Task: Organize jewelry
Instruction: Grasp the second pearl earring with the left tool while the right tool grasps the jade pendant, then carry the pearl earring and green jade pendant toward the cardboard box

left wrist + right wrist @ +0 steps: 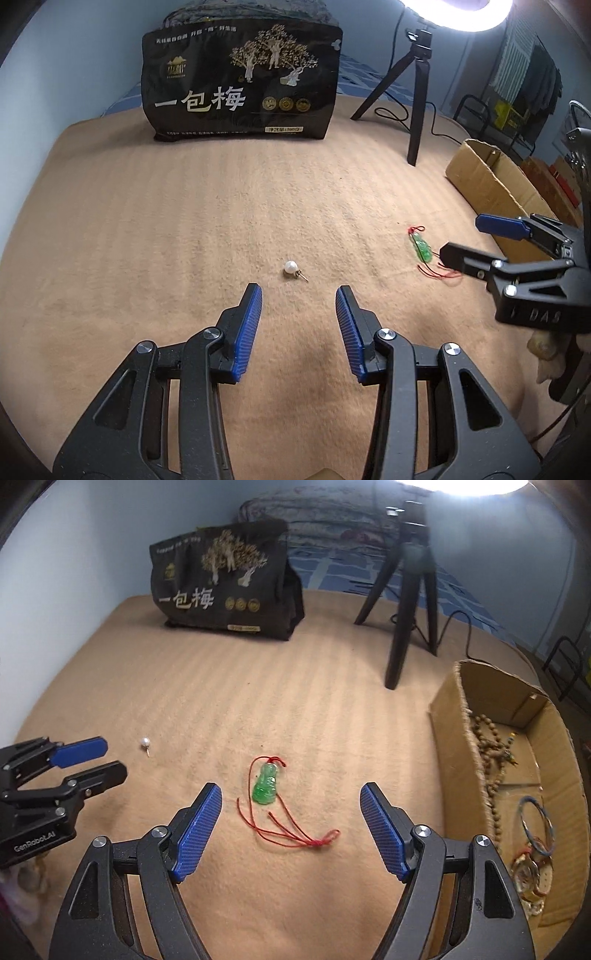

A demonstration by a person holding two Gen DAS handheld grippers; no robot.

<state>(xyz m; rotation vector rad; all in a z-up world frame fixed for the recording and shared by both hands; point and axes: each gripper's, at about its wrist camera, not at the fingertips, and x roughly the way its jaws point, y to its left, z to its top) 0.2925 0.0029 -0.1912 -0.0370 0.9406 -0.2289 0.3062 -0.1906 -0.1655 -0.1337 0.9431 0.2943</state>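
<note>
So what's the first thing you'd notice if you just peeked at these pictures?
Probably the bright green pendant on its red cord, lying on the tan blanket just ahead of the open right gripper. Next, the small white pearl earring sits alone in front of the open left gripper. Behind them stands a big black snack bag, and a cardboard box with beads waits on the right.

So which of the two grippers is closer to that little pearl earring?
Left. The left gripper points at the pearl earring just ahead; the right gripper faces the green pendant instead.
</note>
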